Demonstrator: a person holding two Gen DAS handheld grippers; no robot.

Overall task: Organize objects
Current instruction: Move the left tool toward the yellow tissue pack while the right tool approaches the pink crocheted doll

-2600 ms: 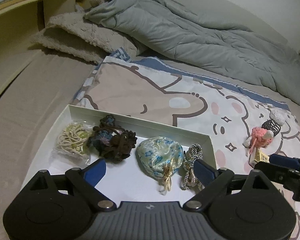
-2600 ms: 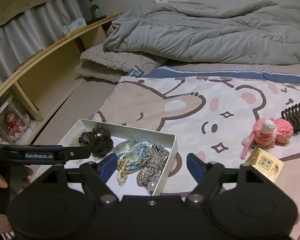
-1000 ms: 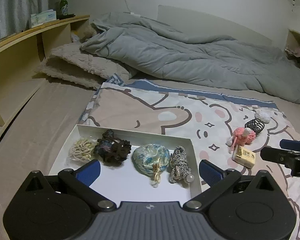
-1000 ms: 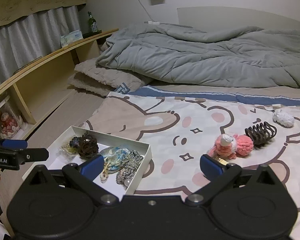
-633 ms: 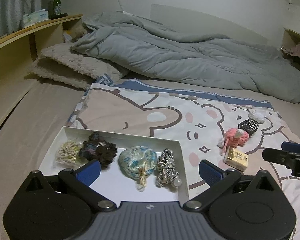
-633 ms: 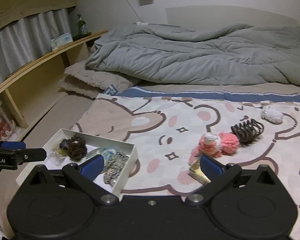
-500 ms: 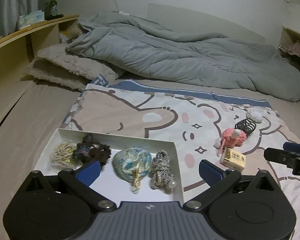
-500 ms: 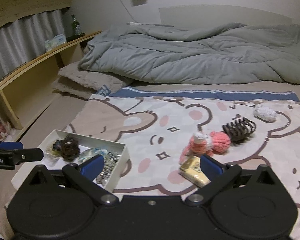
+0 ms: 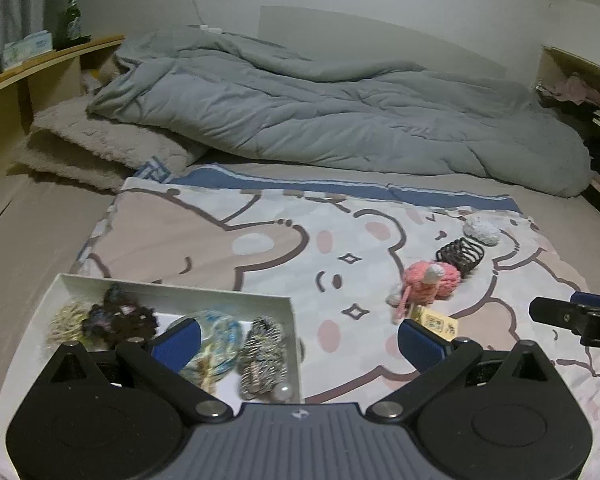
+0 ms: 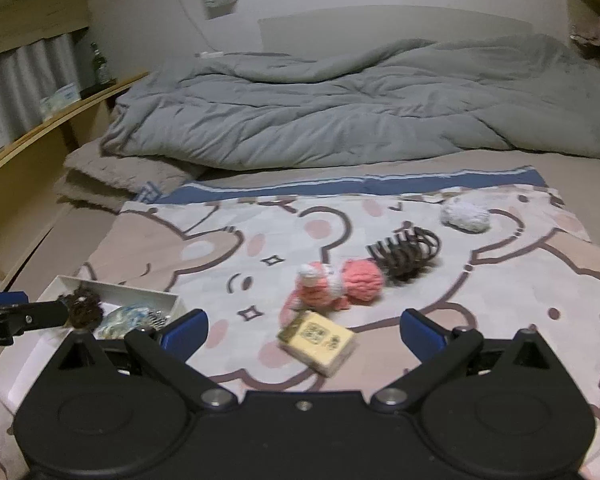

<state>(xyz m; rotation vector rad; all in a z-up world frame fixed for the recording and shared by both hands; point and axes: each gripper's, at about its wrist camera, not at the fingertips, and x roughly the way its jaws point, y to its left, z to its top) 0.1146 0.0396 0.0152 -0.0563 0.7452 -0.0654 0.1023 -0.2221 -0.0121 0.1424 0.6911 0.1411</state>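
Both tongs spread wide, empty. Right tongs (image 10: 303, 326) above the bed, just behind the yellow packet (image 10: 317, 340) (pink knit toy (image 10: 340, 283) beyond). Left tongs (image 9: 299, 340) over the tray's (image 9: 172, 295) right edge; packet off right.

Open printed blanket (image 10: 440, 312) lay between the white tray (image 9: 204, 300) and the loose items. The small box (image 10: 318, 340), pink knitted toy (image 10: 340, 284) and dark hair claw clip (image 10: 406, 254) clustered close together, the box just beside the toy. The grey duvet (image 10: 340, 112) walled off the far side; the tray's contents crowded its far half.
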